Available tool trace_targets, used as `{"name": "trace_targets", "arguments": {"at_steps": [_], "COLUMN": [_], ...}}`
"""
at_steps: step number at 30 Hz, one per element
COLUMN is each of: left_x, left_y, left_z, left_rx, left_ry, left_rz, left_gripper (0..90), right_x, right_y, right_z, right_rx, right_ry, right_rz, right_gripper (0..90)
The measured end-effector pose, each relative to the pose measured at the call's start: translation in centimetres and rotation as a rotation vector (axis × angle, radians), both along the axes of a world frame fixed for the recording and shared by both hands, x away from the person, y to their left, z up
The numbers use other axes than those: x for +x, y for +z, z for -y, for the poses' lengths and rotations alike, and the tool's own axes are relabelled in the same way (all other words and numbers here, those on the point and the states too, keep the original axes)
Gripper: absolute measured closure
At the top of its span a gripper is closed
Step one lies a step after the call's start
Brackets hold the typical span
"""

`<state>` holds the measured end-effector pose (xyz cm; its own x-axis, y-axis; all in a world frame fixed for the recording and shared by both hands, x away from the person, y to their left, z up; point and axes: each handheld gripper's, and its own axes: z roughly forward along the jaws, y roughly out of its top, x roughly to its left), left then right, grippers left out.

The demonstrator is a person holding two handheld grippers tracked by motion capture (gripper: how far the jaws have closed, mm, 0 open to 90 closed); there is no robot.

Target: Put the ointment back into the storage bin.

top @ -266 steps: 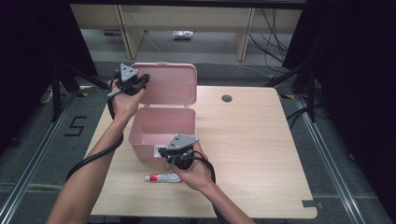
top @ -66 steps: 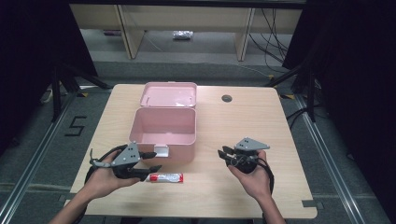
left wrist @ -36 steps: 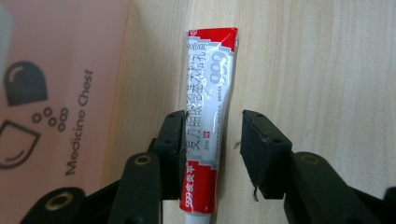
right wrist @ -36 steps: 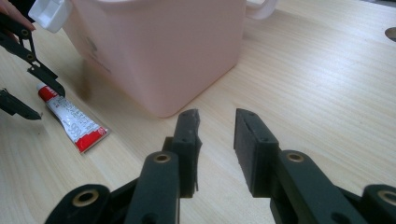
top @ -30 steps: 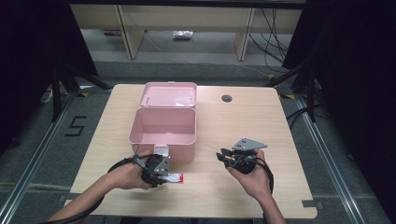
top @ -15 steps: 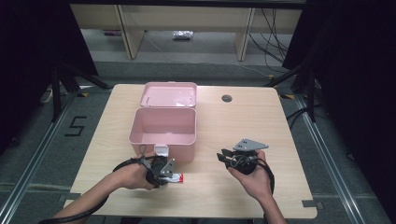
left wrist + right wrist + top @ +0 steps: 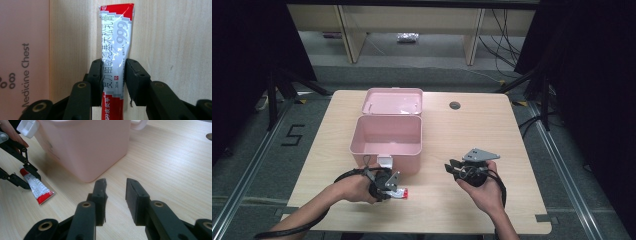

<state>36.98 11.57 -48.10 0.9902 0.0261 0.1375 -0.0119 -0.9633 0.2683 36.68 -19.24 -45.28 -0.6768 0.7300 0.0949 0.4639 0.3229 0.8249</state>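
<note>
The left hand-held gripper [image 7: 391, 188] lies low over the counter [image 7: 522, 130] at about 7 o'clock in the high view, just in front of the pink box [image 7: 386, 141]. Its jaws have just been closing, and a red and silver tube [image 7: 115, 50] lies between them. In the left gripper view both pads stand against the tube's sides around its middle, clamped on it, while the tube lies flat on the wood with its crimped red end pointing to 12 o'clock. The box wall, printed with "Medicine Chest", runs along that view at 9 o'clock, near the tube but apart from it. In the high view the tube's red end pokes out toward 3 o'clock from the gripper.

The right hand-held gripper [image 7: 456, 168] is held above the counter at about 5 o'clock in the high view, well apart from the box, its tips pointing toward 9 o'clock. Its jaws stand apart with nothing between them, bare wood showing through the gap in the right gripper view. That view also shows the box ahead at 12 o'clock, and the tube at 9 o'clock, caught in the other gripper's black jaws.

The box stands open near the counter's middle, its lid [image 7: 393, 101] laid back toward 12 o'clock, and a white latch [image 7: 385, 161] hangs on its front wall.
</note>
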Motion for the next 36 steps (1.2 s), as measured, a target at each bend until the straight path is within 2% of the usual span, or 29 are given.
{"name": "trace_targets", "arguments": {"at_steps": [4, 6, 9, 14, 17, 21, 23, 24, 26, 28, 31, 36], "left_x": [0.12, 0.08, 0.05, 0.0, -0.16, -0.2, -0.2, -0.2, -0.14, -0.17, -0.14, 0.0], "left_y": [0.04, 0.04, 0.04, 0.16, 0.2, 0.19, 0.2, 0.22, 0.27, 0.34, 0.55, 1.0], "left_z": [0.05, 0.07, -0.04, -0.22, -0.18, -0.24, -0.24, -0.22, -0.17, -0.17, -0.24, -0.53], "left_rx": [0.013, 0.01, -0.001, -0.011, -0.012, -0.014, -0.015, -0.012, -0.008, -0.008, -0.012, -0.025], "left_ry": [-0.002, -0.011, -0.019, -0.013, -0.028, -0.016, -0.017, -0.019, -0.028, -0.022, -0.019, -0.021], "left_rz": [-0.012, -0.009, -0.003, -0.014, 0.006, -0.008, -0.008, -0.007, 0.001, -0.006, -0.006, 0.005], "left_gripper": [66.6, 67.6, 68.6, 70.2, 70.9, 71.1, 71.2, 71.2, 71.3, 71.3, 71.4, 71.4], "right_x": [0.0, 0.03, 0.01, -0.01, -0.06, -0.01, 0.02, -0.11, 0.02, -0.04, -0.19, -0.2], "right_y": [-0.01, 0.03, 0.04, 0.06, 0.04, -0.1, -0.26, -0.28, -0.32, -0.28, -0.27, -0.32], "right_z": [-0.01, 0.05, 0.02, 0.0, -0.02, 0.05, -0.03, -0.14, -0.05, 0.01, 0.06, 0.07], "right_rx": [0.0, -0.008, -0.001, 0.003, 0.004, 0.003, 0.018, 0.03, 0.021, 0.012, 0.009, 0.02], "right_ry": [0.001, -0.002, 0.001, 0.0, -0.002, -0.007, -0.001, -0.01, 0.005, -0.007, -0.017, -0.02], "right_rz": [0.0, 0.011, 0.001, 0.002, 0.0, -0.002, 0.003, -0.011, 0.005, 0.008, -0.007, -0.002], "right_gripper": [70.4, 70.4, 70.2, 70.1, 70.1, 70.1, 70.1, 70.1, 70.1, 70.1, 70.1, 70.1]}}
